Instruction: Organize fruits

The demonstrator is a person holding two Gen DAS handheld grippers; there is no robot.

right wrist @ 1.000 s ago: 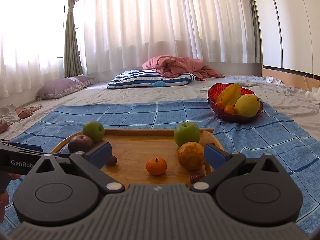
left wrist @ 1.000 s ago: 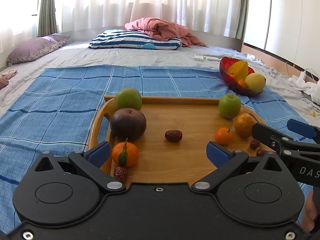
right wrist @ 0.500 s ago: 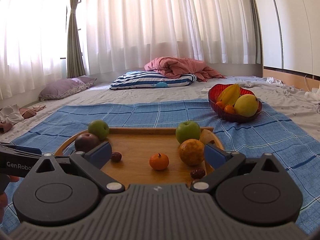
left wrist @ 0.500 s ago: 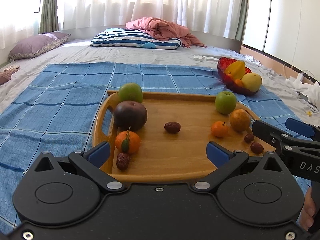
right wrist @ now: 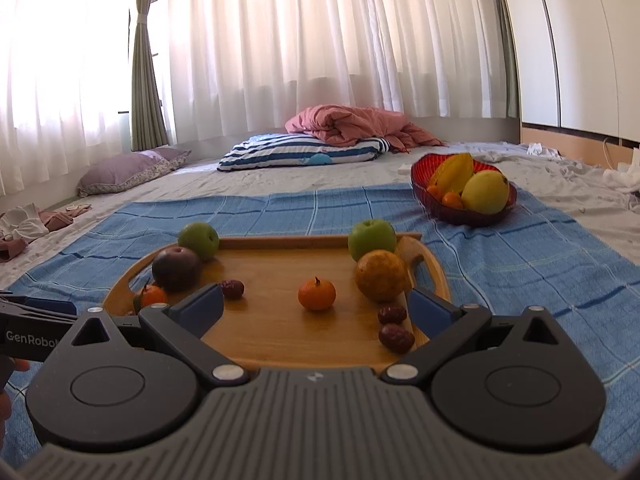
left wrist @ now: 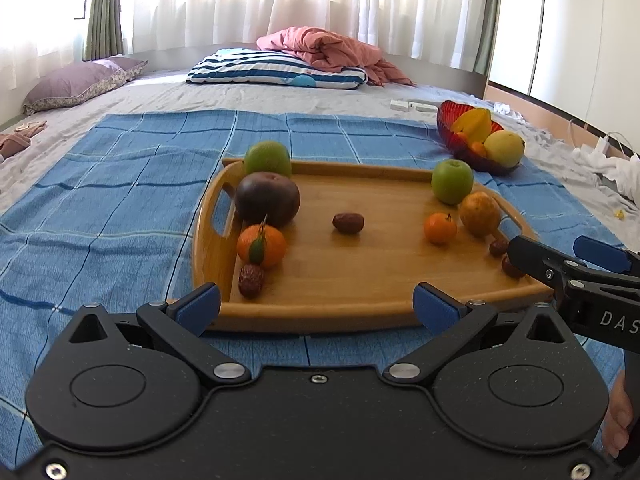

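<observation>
A wooden tray (left wrist: pixel 360 280) (right wrist: pixel 280 344) lies on a blue checked cloth. It holds two green apples (left wrist: pixel 267 159) (left wrist: pixel 452 181), a dark purple fruit (left wrist: pixel 267 199), two tangerines (left wrist: pixel 261 245) (left wrist: pixel 440 228), a yellow-orange fruit (left wrist: pixel 479 213) and several brown dates (left wrist: pixel 348 223). A red bowl (left wrist: pixel 450 128) (right wrist: pixel 464 212) at the far right holds a starfruit, a yellow fruit and small oranges. My left gripper (left wrist: pixel 316 304) is open and empty before the tray's near edge. My right gripper (right wrist: pixel 316 308) is open and empty over the tray's near edge; it shows in the left wrist view (left wrist: pixel 560 260).
The blue cloth (left wrist: pixel 120 200) covers a grey bed. A striped pillow (left wrist: pixel 276 68) and pink blanket (left wrist: pixel 324 50) lie at the back, a purple pillow (left wrist: pixel 80 84) at the far left. White curtains hang behind. Clothes lie at the right edge (left wrist: pixel 616 164).
Both grippers have drawn back and up from the tray, so the tray sits farther off in both views. Both stay open. No fruit has moved.
</observation>
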